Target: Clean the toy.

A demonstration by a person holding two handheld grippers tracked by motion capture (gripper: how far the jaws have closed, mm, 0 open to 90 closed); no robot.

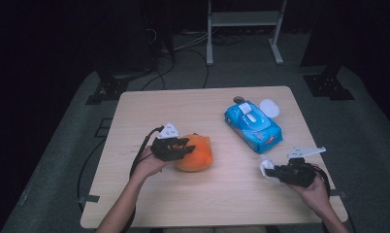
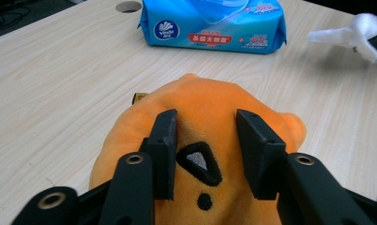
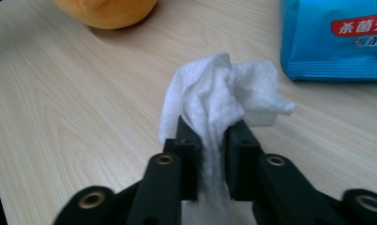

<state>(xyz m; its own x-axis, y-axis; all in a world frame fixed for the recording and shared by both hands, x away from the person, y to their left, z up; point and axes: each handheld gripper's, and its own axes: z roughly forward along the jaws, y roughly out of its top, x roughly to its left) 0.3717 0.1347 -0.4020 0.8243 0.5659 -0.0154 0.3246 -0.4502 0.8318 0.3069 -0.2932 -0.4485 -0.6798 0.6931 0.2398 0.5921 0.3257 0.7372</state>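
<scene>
An orange plush toy (image 1: 197, 154) (image 2: 210, 101) lies on the wooden table (image 1: 183, 204) left of centre. My left gripper (image 1: 186, 145) (image 2: 205, 124) is shut on it, the two black jaws pressing into the soft fabric on either side of its stitched black nose. Near the table's right front, my right gripper (image 1: 273, 171) (image 3: 210, 126) is shut on a crumpled white wipe (image 1: 267, 168) (image 3: 219, 89), which bunches up above the jaws, close over the tabletop. The wipe (image 2: 360, 33) also appears far off in the left gripper view, and the toy (image 3: 107, 11) in the right gripper view.
A blue pack of wet wipes (image 1: 253, 127) (image 2: 214, 23) (image 3: 336, 37) lies at the back right, with a round white lid (image 1: 269, 108) beside it. A cable hole (image 2: 129, 6) sits behind the pack. A metal stand (image 1: 244, 19) is on the floor beyond the table.
</scene>
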